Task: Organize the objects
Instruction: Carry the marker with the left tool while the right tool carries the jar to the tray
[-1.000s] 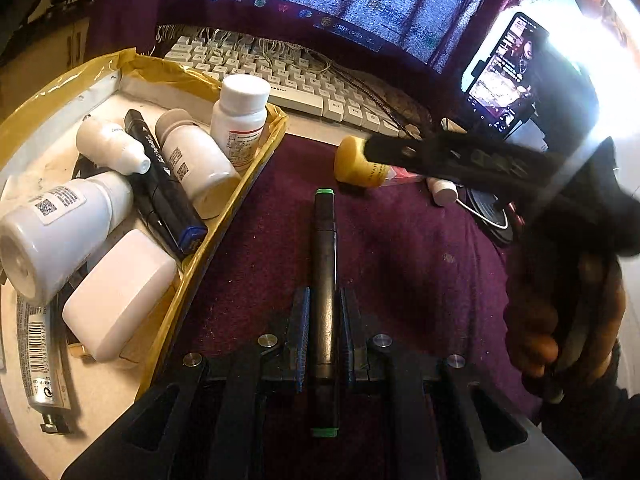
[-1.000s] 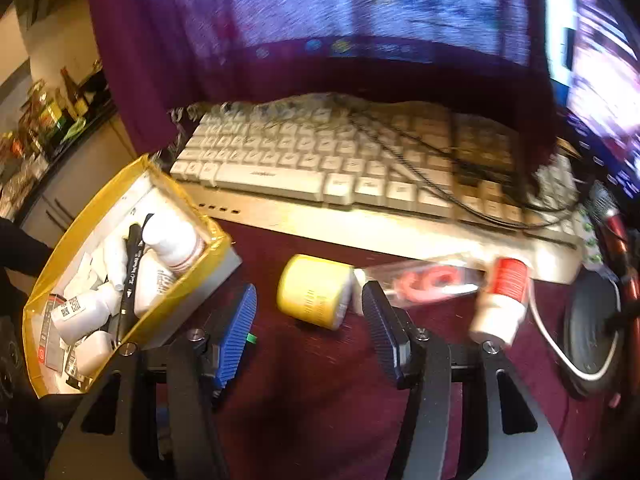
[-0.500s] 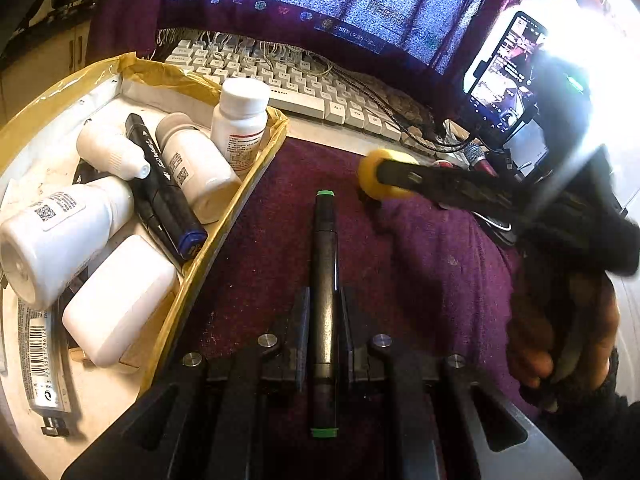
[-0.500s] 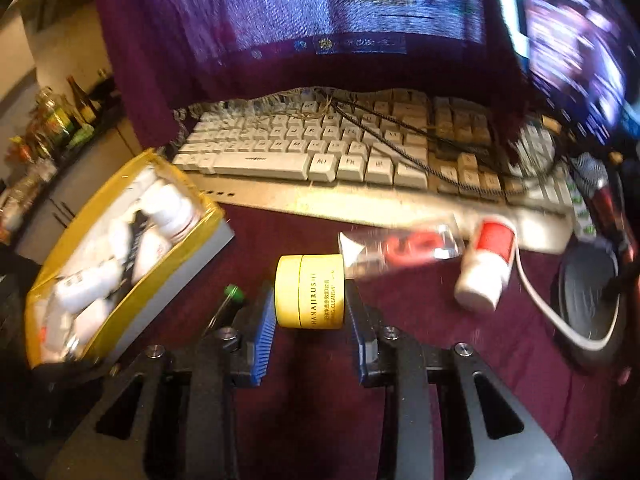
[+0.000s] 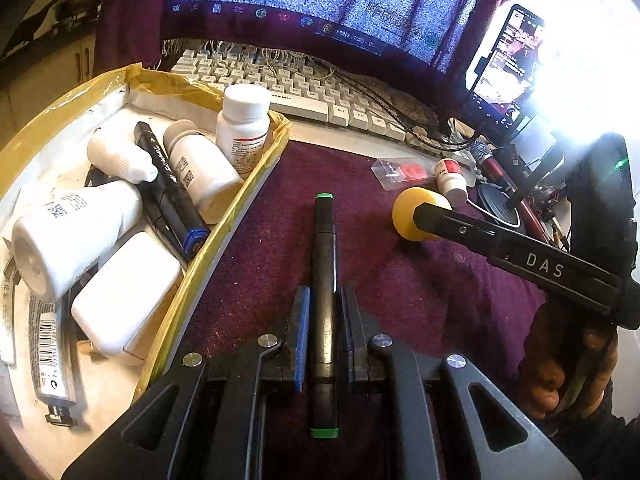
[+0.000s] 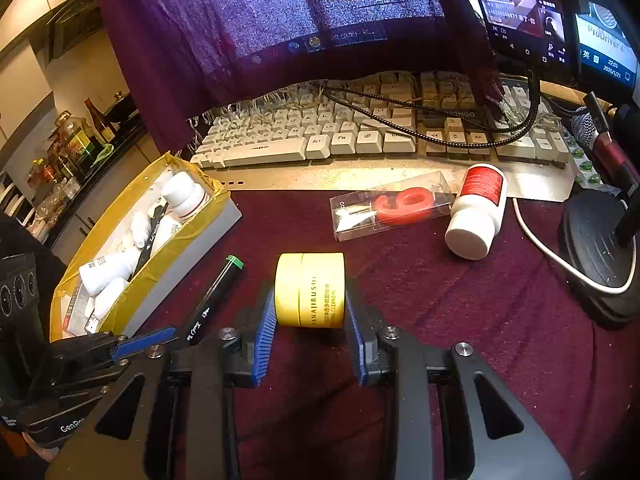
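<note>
Your right claw (image 6: pixel 311 314) has just closed around the round yellow jar (image 6: pixel 310 289), your left claw (image 5: pixel 324 334) clamps the black green-capped marker (image 5: pixel 324 280): both ready for the yellow-lined box (image 5: pixel 224 236) at left.

Your yellow jar (image 6: pixel 310 289) sits beside a black, green-capped marker (image 5: pixel 323 280); around them, maroon cloth (image 6: pixel 460 320) and a yellow-edged box (image 5: pixel 224 236).

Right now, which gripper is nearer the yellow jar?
Right. The right gripper has the yellow jar between its fingers; the left gripper holds a marker off to the jar's left.
</note>
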A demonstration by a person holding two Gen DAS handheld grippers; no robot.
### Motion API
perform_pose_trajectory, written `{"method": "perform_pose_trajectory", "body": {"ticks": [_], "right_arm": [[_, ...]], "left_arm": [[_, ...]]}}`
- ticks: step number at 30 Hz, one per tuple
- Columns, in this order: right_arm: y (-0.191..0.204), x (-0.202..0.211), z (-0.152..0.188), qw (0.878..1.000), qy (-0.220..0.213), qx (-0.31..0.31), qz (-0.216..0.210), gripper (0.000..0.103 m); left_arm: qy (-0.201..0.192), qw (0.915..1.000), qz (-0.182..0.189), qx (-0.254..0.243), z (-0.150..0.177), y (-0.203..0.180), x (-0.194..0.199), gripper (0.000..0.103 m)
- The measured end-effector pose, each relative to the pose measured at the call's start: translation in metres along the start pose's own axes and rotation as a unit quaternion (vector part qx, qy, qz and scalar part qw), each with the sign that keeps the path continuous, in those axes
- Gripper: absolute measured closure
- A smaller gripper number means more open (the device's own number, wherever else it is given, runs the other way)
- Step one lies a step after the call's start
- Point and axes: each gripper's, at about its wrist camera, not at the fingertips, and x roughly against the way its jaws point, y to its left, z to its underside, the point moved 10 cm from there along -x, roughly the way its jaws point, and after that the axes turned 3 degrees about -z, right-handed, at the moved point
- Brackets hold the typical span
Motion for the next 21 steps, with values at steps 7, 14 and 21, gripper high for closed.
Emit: {"method": "perform_pose_trajectory", "body": {"ticks": [7, 14, 21], "right_arm": [[-0.002, -0.002, 0.001, 1.000, -0.001, -0.011, -0.010, 0.072], [0.008, -0.005, 0.004, 0.999, -0.008, 0.024, 0.024, 0.071], [0.009, -0.011, 0.010, 0.999, 0.024, 0.020, 0.010, 0.067]], "left_arm": [[-0.001, 1.0000, -0.007, 0.002, 0.002, -0.002, 0.002, 0.091], [-0.010, 0.9999, -0.004, 0.006, 0.002, -0.003, 0.009, 0.091], [-0.018, 0.9997, -0.002, 0.015, 0.003, 0.002, 0.018, 0.091]]}}
